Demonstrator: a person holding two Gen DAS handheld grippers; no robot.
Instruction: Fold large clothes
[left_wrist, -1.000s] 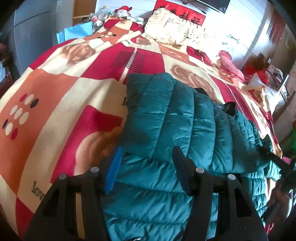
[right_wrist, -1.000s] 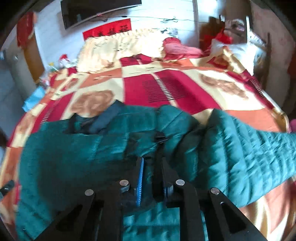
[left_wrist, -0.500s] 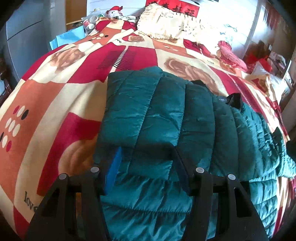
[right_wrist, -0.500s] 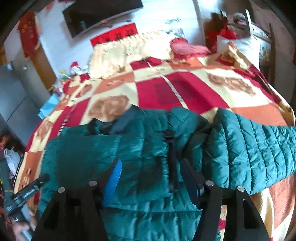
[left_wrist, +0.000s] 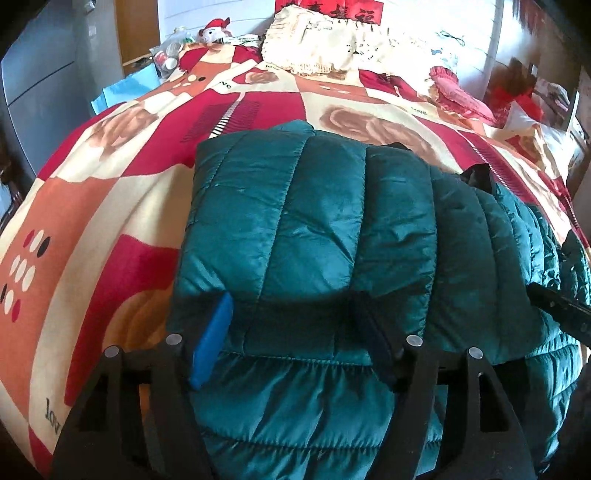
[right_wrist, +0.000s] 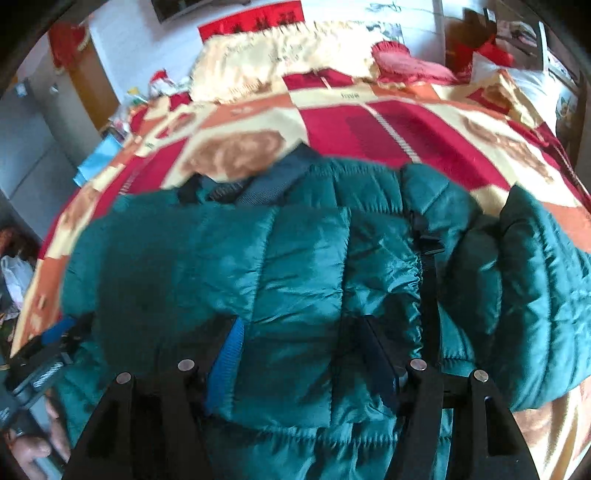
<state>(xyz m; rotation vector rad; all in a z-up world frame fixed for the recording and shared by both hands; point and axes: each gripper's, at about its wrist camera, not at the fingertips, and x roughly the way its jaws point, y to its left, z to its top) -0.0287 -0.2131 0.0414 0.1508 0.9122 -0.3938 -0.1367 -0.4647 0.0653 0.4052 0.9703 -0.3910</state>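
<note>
Teal puffer jacket (left_wrist: 314, 229) folded on bedspread (left_wrist: 92, 206), beneath both spread, empty grippers: left gripper (left_wrist: 291, 314), right gripper (right_wrist: 299, 332).

Both grippers point steeply down. Left gripper (left_wrist: 291, 314): jaws just opened wider, 2 fingers spread, fabric between but not pinched. Right gripper (right_wrist: 299, 336): jaws apart too, just opened. Bare hand (right_wrist: 33, 439) at its lower-left grips other tool.

Patterned blanket (left_wrist: 110, 206), cream pillow (left_wrist: 332, 44), possibly a plush toy (left_wrist: 214, 31).
</note>
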